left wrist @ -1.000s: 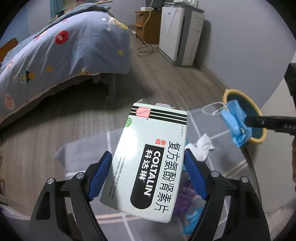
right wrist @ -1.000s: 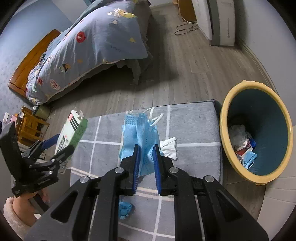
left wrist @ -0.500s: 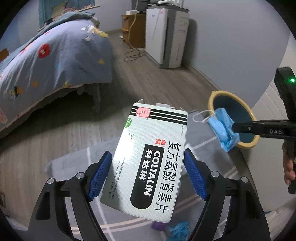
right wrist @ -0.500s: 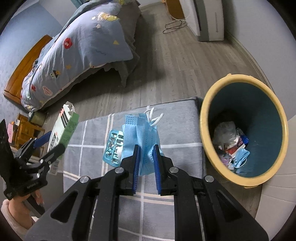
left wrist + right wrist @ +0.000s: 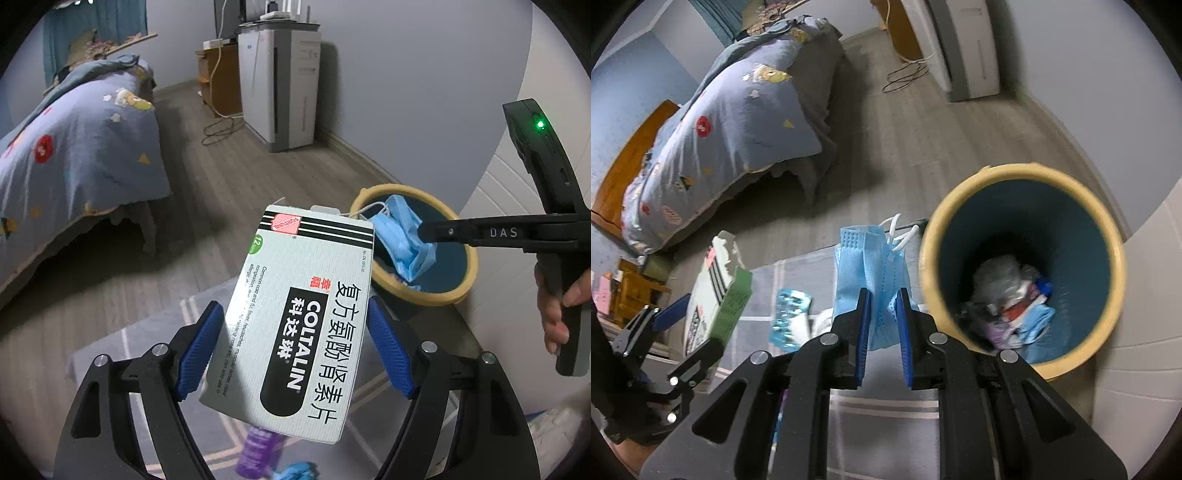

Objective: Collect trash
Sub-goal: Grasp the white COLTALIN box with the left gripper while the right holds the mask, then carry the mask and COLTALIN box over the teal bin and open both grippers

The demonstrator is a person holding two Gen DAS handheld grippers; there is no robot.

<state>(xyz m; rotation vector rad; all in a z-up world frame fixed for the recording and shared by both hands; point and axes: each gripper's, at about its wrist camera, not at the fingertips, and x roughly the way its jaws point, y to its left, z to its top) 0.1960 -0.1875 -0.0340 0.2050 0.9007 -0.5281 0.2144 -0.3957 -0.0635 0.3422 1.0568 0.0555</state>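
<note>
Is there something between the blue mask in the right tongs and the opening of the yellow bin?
Nothing visible stands in the way. The right tongs hold the blue mask beside the yellow bin, whose mouth is open, with trash only at the bottom. The medicine box in the left tongs is off to the side.

The left tool point(image 5: 295, 347) points steeply down, its 2 blue pads point(image 5: 197, 350) spread wide and pressing something broad. The right tool point(image 5: 882, 325) tilts down too, jaws nearly closed in a pinch; a hand point(image 5: 557, 302) grips its handle.
</note>
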